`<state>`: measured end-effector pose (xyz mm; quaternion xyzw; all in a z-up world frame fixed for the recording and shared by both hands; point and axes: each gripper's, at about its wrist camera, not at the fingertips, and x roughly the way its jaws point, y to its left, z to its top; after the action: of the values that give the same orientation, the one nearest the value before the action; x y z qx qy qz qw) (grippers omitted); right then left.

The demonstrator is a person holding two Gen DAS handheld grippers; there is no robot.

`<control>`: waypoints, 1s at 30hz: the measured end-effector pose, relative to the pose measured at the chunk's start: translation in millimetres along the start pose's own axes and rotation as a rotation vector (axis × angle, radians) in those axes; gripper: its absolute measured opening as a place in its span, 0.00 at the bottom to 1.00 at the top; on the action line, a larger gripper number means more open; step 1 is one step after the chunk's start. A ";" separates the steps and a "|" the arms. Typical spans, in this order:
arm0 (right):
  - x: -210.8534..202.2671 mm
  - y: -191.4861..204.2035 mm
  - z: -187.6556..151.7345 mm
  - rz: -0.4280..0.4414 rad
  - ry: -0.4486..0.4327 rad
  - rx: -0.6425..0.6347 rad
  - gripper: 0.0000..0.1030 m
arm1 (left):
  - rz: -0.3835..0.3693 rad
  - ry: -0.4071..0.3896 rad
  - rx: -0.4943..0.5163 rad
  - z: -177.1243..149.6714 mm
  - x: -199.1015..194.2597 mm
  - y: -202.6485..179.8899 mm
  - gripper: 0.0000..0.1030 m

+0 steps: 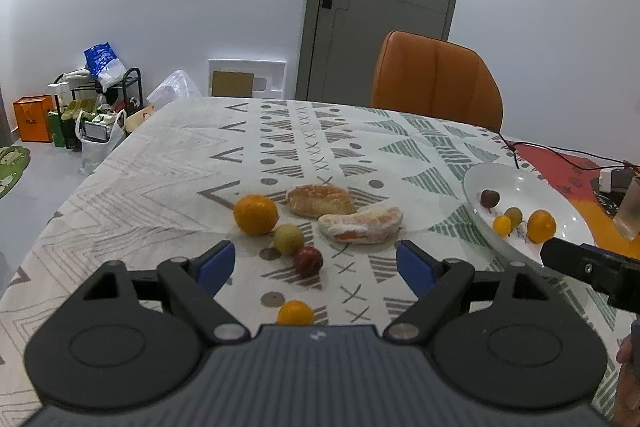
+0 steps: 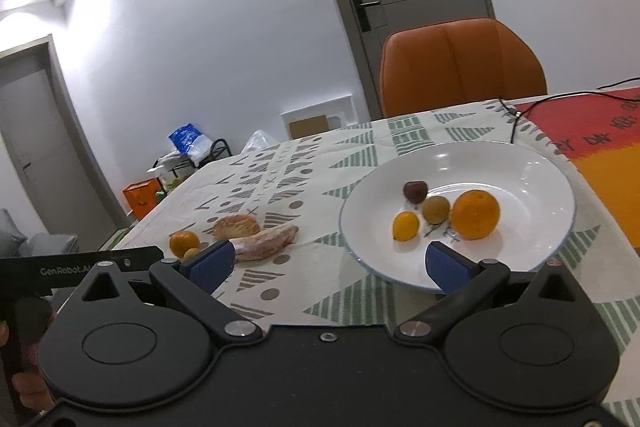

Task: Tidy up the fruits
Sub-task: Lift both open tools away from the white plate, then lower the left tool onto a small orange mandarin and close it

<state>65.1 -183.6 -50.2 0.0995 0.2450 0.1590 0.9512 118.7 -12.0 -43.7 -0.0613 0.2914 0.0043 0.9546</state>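
Orange is dominating the loose fruit w/ one big orange (image 1: pixel 255 214) lying toward the left edge of the surface (image 1: pixel 160 163), and nothing is touching it. Just right of it a green fruit (image 1: pixel 288 238) and a red fruit (image 1: pixel 308 260) are sitting close together, w/ a small orange (image 1: pixel 295 312) nearer the front edge, partly hidden by the claw body. Two peeled citrus pieces (image 1: pixel 360 227) are lying mid-surface, side by side.

The left claw (image 1: pixel 316 263) is hovering over this group w/ its blue pads wide apart, gripping nothing; the red fruit is sitting roughly btwn them. Further right, the white plate (image 2: pixel 552 183) is resting near the right edge and holding four fruits: a dark fruit (image 2: pixel 415 191), a yellow fruit (image 2: pixel 405 225), a green-brown fruit (image 2: pixel 436 209) and an orange (image 2: pixel 475 214). The right claw (image 2: pixel 326 265) is also spread apart and empty, its right pad hanging over the plate's near rim.

Risks, as I'm judging them: the round fruits are prob. going to roll if a pad is nudging one off-centre, and the green and red ones are so close that closing on one could be knocking the other toward the front edge. The peeled pieces are looking soft, so a hard squeeze could be crushing them. The right pad is near enough to the rim to be tipping the plate.
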 end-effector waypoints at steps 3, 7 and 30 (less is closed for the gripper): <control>3.1 3.9 -0.6 0.014 0.008 -0.011 1.00 | 0.009 0.000 -0.010 -2.6 0.1 4.7 0.84; 8.4 9.2 -1.9 0.032 0.022 -0.027 1.00 | 0.020 0.000 -0.030 -7.5 2.0 11.3 0.84; 36.0 28.6 -6.1 0.068 0.084 -0.073 1.00 | -0.026 0.074 -0.042 -30.5 30.0 19.5 0.24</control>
<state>84.6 -143.7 -63.4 0.0664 0.2751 0.2038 0.9372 125.8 2.8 -87.7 -0.0855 0.3255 -0.0043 0.9416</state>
